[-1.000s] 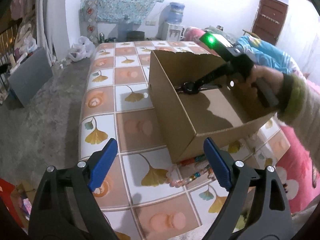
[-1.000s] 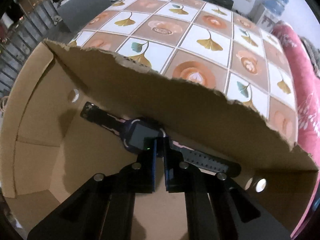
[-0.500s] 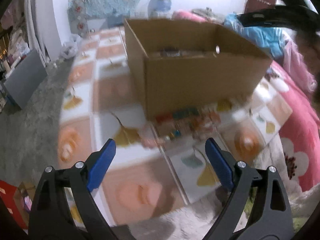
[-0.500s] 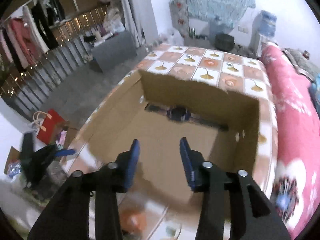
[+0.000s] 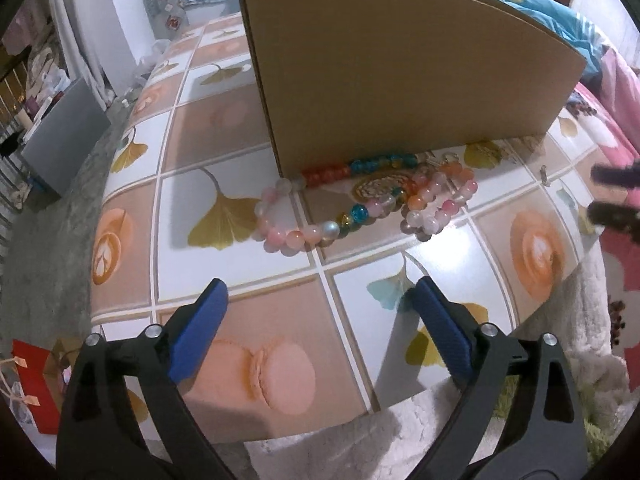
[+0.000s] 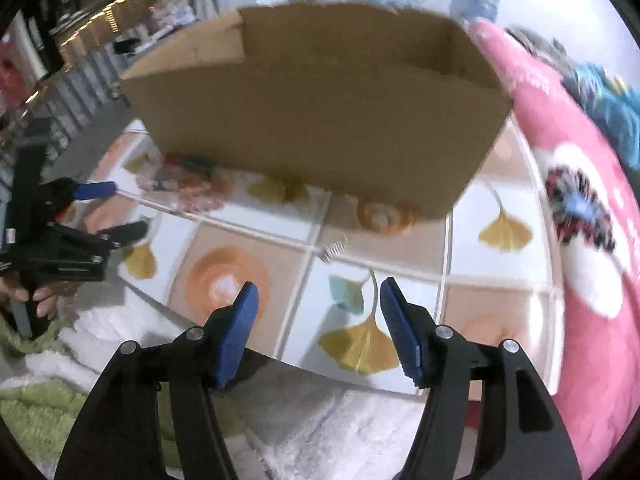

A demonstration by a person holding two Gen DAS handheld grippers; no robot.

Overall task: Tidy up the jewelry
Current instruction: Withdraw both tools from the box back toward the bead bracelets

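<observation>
Several beaded bracelets (image 5: 360, 204) in pink, orange, blue and red lie in a heap on the tiled tabletop, against the near wall of a cardboard box (image 5: 400, 64). My left gripper (image 5: 320, 316) is open and empty, low over the table a short way in front of the beads. My right gripper (image 6: 318, 320) is open and empty over the table's near edge, in front of the box (image 6: 320, 116). The beads (image 6: 192, 184) show blurred at the left of the right wrist view. A small metal spring (image 6: 336, 248) lies on the table before the box. The box's inside is hidden.
The tabletop (image 5: 240, 360) has a ginkgo-leaf and macaron tile pattern. A white fluffy rug (image 6: 352, 432) lies below its near edge. Pink floral bedding (image 6: 580, 208) lies to the right. A red bag (image 5: 32, 392) sits on the floor at left.
My right gripper let go of the watch in the box, opened and pulled out down to the table's front. My left gripper dropped lower and closer to the beads.
</observation>
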